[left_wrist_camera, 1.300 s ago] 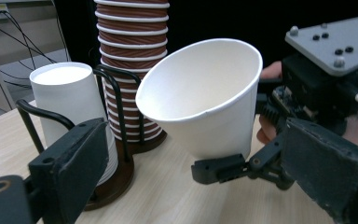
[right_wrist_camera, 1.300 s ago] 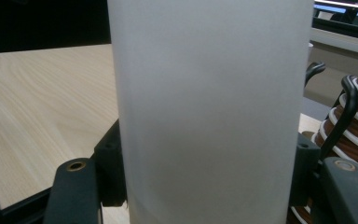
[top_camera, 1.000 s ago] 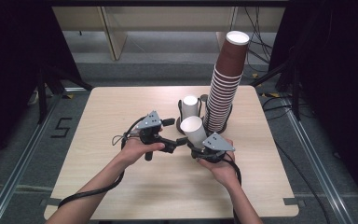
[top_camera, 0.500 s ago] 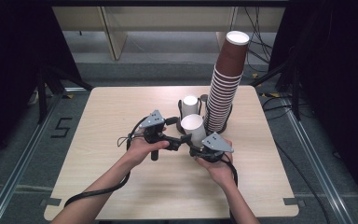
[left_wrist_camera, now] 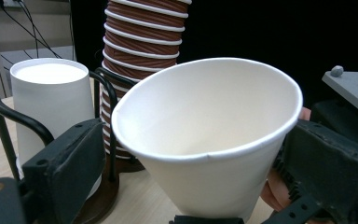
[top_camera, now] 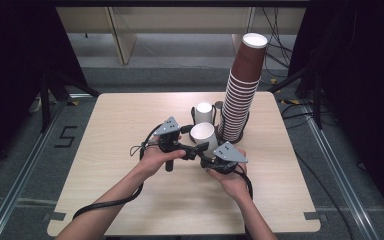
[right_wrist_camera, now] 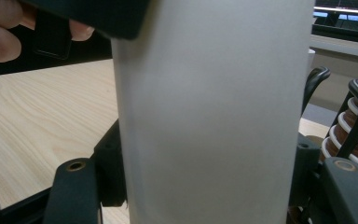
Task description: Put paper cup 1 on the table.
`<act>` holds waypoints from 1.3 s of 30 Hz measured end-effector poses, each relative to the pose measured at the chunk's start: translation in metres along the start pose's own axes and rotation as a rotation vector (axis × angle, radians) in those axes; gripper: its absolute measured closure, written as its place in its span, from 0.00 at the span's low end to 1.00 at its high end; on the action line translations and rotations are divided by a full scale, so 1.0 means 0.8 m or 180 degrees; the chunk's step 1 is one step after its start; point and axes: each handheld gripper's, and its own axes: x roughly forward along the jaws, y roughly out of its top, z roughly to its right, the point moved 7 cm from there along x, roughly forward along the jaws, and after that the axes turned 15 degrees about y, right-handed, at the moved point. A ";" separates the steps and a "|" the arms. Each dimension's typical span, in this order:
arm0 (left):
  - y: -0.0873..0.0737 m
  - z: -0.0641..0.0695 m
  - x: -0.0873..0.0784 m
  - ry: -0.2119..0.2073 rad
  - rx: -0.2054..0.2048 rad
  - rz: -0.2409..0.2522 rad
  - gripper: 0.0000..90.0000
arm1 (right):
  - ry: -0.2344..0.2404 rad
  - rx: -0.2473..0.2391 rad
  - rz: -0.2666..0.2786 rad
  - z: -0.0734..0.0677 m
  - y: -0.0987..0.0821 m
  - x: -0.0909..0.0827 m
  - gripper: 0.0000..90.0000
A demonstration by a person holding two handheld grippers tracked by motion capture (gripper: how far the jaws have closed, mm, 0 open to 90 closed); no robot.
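A white paper cup [top_camera: 203, 135] is held tilted over the table's middle, its open mouth [left_wrist_camera: 205, 116] facing the left gripper view. My right gripper [top_camera: 209, 159] is shut on the cup's wall [right_wrist_camera: 214, 116], a jaw on each side of it [right_wrist_camera: 205, 163]. My left gripper [top_camera: 196, 149] comes in from the left with its jaws open and set either side of the cup's rim [left_wrist_camera: 198, 140]. A gap shows at each pad. One of its jaws lies by the top of the cup in the right gripper view.
A second white cup [top_camera: 204, 112] stands upside down in a black wire holder [left_wrist_camera: 105, 88] just behind. A tall leaning stack of brown cups [top_camera: 242, 85] rises at the back right of the wooden table [top_camera: 105, 130]. Cables trail toward the front left.
My left gripper has edged right, closer around the white cup. The right gripper and the cup have stayed put.
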 end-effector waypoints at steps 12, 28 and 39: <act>0.000 0.003 0.008 0.0010 0.0045 -0.0057 0.08 | 0.0084 0.0070 -0.0008 -0.006 0.002 0.001 0.40; -0.002 0.011 0.010 -0.0013 0.0216 -0.0038 0.18 | 0.0109 0.0052 -0.0056 -0.009 0.002 0.003 0.39; 0.002 0.015 0.003 0.0056 0.0505 0.0077 0.24 | 0.0233 0.0112 -0.0279 -0.009 -0.002 0.007 0.11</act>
